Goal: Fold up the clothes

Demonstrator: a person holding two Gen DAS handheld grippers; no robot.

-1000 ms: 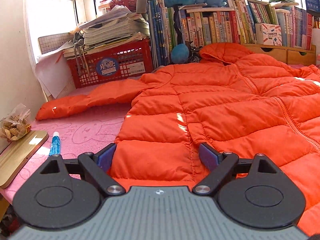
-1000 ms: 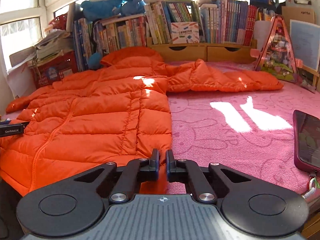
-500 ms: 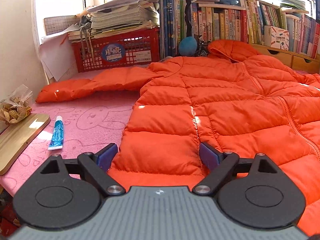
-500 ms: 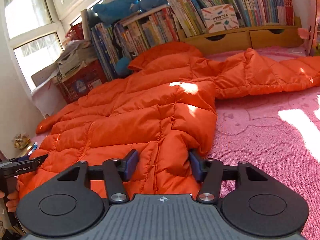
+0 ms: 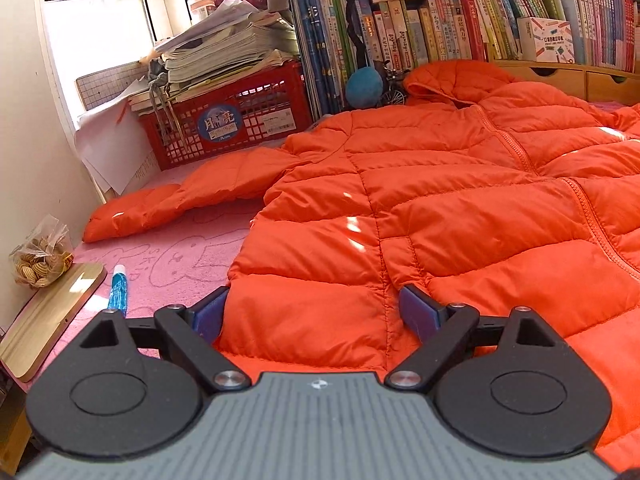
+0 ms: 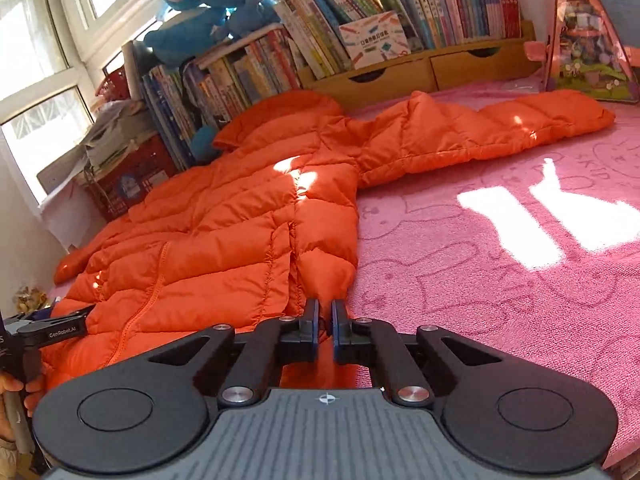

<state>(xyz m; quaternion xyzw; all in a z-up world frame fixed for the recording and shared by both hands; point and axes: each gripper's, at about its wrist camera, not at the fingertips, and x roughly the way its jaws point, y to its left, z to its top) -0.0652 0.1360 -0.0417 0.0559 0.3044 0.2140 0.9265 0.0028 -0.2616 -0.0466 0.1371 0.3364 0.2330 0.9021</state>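
An orange puffer jacket (image 5: 420, 208) lies spread front-up on the pink cloth (image 5: 172, 256), sleeves out to both sides. My left gripper (image 5: 316, 308) is open, its jaws straddling the jacket's left hem corner. In the right wrist view the jacket (image 6: 224, 236) lies left of centre, its right sleeve (image 6: 500, 140) stretched toward the far right. My right gripper (image 6: 325, 320) is shut on the jacket's right hem corner. The left gripper (image 6: 52, 330) shows at the left edge of that view.
A red crate (image 5: 228, 120) stacked with papers and a row of books (image 5: 440, 28) line the back. A blue tube (image 5: 119, 290), a wooden board (image 5: 48, 316) and a snack bag (image 5: 38, 256) lie at the left. A toy tent (image 6: 592, 40) stands back right.
My right gripper was open around the hem half a second ago and has now shut on it. The left gripper stays open at the left hem corner, with its view shifted slightly.
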